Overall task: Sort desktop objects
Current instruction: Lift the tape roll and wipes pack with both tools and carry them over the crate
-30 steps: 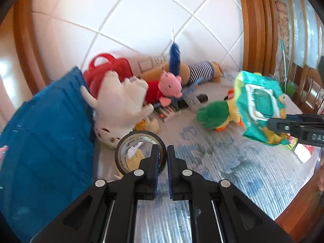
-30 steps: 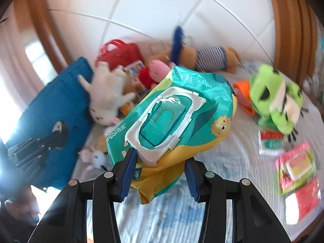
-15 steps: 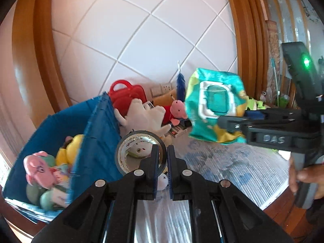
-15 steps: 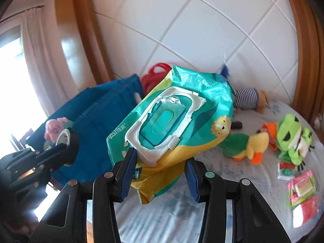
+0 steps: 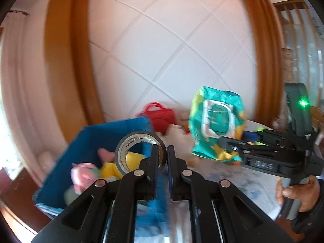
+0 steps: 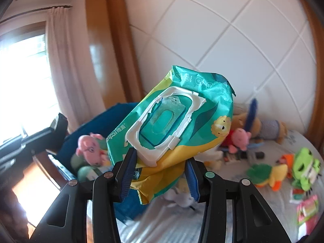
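My left gripper [image 5: 162, 151] is shut on the rim of a dark roll of tape [image 5: 139, 151], held in the air over the near wall of a blue fabric bin [image 5: 89, 147]. The bin holds soft toys, among them a pink one [image 5: 83, 174]. My right gripper [image 6: 160, 166] is shut on a teal and yellow wet-wipes pack [image 6: 172, 125] with a white flap lid, lifted above the table. In the left wrist view that pack [image 5: 216, 121] hangs to the right of the tape, gripped by the right gripper [image 5: 232, 147]. The bin [image 6: 89, 129] lies left of the pack.
Soft toys lie on the pale tablecloth [image 6: 243, 202]: a pink pig [image 6: 241, 137], a striped bear [image 6: 269, 127], a green duck [image 6: 267, 174], a green frog [image 6: 305, 168]. Small packets [image 6: 307, 208] sit at the right. A red bag [image 5: 160, 117] stands by the tiled wall. A hand [image 5: 299, 194] holds the right handle.
Both grippers have risen and swung left toward the blue bin, each still carrying its object. The bin's inside with its toys has come into view.
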The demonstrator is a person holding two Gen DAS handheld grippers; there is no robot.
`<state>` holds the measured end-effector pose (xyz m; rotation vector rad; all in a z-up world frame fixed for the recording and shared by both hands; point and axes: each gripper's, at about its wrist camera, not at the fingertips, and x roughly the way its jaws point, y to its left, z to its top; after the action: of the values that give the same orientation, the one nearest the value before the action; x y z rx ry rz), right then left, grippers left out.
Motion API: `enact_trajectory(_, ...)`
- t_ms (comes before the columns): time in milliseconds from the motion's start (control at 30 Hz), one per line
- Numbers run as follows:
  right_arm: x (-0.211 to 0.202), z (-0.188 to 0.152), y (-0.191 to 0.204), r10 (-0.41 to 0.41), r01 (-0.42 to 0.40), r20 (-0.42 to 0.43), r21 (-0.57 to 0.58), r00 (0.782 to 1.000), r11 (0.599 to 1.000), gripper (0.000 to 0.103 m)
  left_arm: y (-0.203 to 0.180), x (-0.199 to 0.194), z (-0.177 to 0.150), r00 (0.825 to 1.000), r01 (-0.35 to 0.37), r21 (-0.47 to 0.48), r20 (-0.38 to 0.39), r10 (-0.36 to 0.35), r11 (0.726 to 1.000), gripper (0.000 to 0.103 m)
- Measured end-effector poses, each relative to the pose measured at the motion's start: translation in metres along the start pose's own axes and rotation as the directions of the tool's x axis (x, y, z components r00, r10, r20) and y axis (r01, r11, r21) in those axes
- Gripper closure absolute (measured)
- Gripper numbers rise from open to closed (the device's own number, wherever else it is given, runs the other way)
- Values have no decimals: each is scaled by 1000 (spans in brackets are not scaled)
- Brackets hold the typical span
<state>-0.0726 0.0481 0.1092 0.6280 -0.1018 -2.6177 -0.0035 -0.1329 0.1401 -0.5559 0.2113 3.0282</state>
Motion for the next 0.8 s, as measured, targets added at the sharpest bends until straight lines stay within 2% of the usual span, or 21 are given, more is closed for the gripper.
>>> enact_trajectory(133, 26, 16, 20, 59, -60, -21, -31, 998, 998, 58, 40, 3, 10, 991, -132, -29, 3, 132, 991, 95)
enact_trajectory(200, 43, 22, 30, 82, -84, -43, -45, 996, 995, 58, 62, 11, 11, 979, -202, -41, -9, 202, 979, 95)
enact_trajectory(333, 69, 27, 51, 98, -103, -72, -73, 993, 992, 58, 107, 31, 6, 954, -300, -72, -49, 297, 951, 95)
enact_trajectory(467, 92, 23, 74, 98, -107, -110, -79, 989, 991, 58, 151, 46, -5, 932, -357, -73, -86, 351, 931, 95)
enact_trajectory(700, 126, 25, 113, 80, -89, -144, -57, 986, 994, 58, 208, 79, -10, 924, -361, -32, -144, 353, 932, 95)
enact_trajectory(800, 138, 24, 129, 64, -72, -155, -48, 986, 996, 58, 227, 81, -13, 924, -358, -24, -154, 350, 933, 95)
